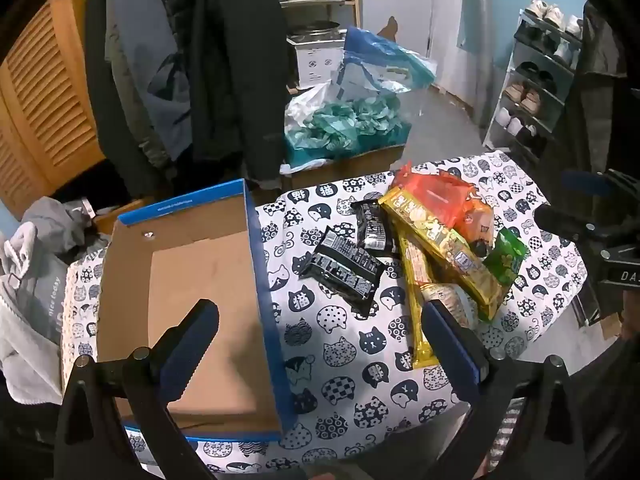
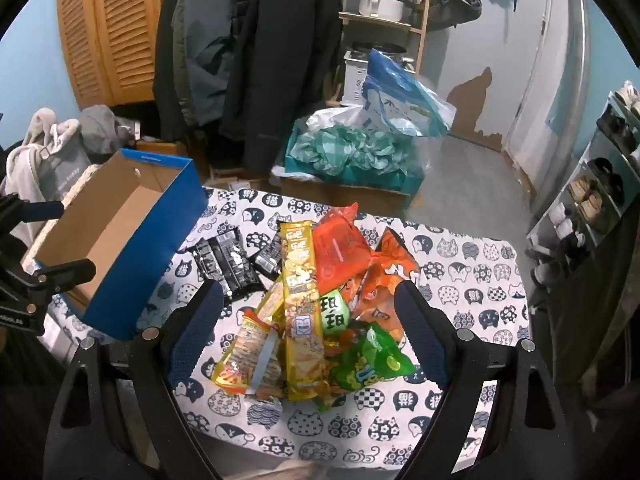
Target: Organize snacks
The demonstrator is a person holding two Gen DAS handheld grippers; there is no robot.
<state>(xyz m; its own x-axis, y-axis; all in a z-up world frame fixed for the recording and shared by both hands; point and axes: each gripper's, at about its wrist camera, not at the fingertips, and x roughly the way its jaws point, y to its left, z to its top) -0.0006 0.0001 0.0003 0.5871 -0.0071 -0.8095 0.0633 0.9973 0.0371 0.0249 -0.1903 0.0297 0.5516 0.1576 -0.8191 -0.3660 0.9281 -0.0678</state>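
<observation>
An empty blue cardboard box (image 1: pixel 264 264) sits on the left of a table with a cat-print cloth (image 1: pixel 344 344). To its right lies a pile of snacks: two black packets (image 1: pixel 344 268), a long yellow packet (image 1: pixel 444 252), an orange bag (image 1: pixel 432 196) and a green packet (image 1: pixel 506 260). My left gripper (image 1: pixel 320 320) is open and empty above the box's right wall. My right gripper (image 2: pixel 308 308) is open and empty, hovering over the pile, with the yellow packet (image 2: pixel 300 300), a green packet (image 2: pixel 368 360) and the orange bag (image 2: pixel 340 248) between its fingers. The box (image 2: pixel 160 248) shows at its left.
Beyond the table stand a carton of teal paper (image 2: pixel 352 152), hanging coats (image 2: pixel 256 60), a wooden louvred door (image 2: pixel 108 32) and a shelf with a pot (image 2: pixel 380 4). A shoe rack (image 2: pixel 600 184) is at the right. Grey clothes (image 1: pixel 32 264) lie left of the box.
</observation>
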